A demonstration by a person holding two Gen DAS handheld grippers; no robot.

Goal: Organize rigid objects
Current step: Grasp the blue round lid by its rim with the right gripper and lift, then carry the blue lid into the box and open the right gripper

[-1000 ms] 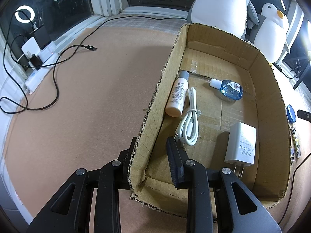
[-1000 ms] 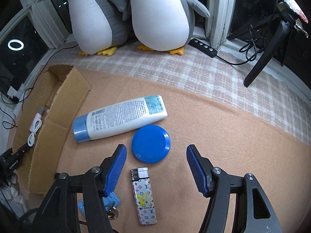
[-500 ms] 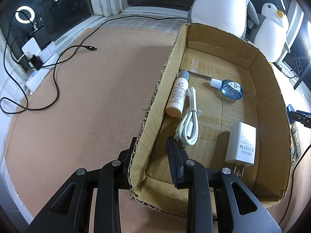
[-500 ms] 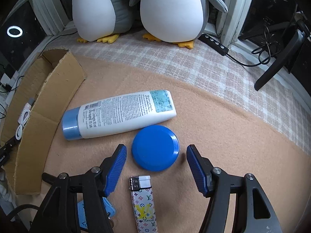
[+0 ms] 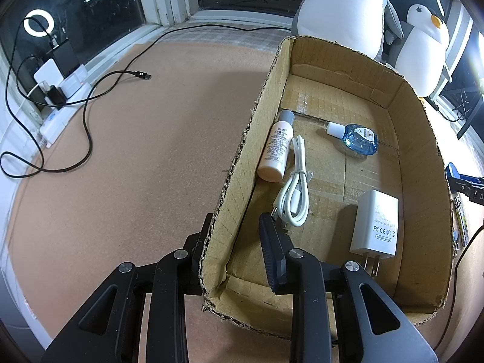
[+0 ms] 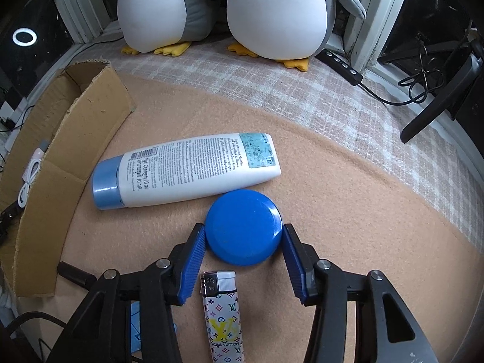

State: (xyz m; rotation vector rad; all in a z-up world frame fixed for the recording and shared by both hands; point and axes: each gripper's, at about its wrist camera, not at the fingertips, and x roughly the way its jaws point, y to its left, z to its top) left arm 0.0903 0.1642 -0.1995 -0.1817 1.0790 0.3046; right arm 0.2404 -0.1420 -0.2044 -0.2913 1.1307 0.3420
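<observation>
A flat blue round tin (image 6: 243,227) lies on the tan mat, touching a white lotion tube (image 6: 187,169) with a blue cap. My right gripper (image 6: 242,230) is closing around the tin, and both blue pads touch its rim. Just below it lies a patterned lighter (image 6: 222,311). My left gripper (image 5: 237,224) is shut on the near left wall of the cardboard box (image 5: 233,181), one finger outside and one inside. In the box lie a beige bottle (image 5: 276,148), a coiled white cable (image 5: 295,190), a white charger (image 5: 376,224) and a small blue bottle (image 5: 358,139).
Two plush penguins (image 6: 272,9) stand at the back by the window. A black cable (image 5: 87,115) loops over the mat left of the box, near a power strip (image 5: 60,112). A switch cord (image 6: 345,66) and a black stand (image 6: 438,103) are at the right.
The right gripper moved forward and down over the blue tin, and its jaws narrowed until the pads met the tin's rim. The left gripper and box stayed put.
</observation>
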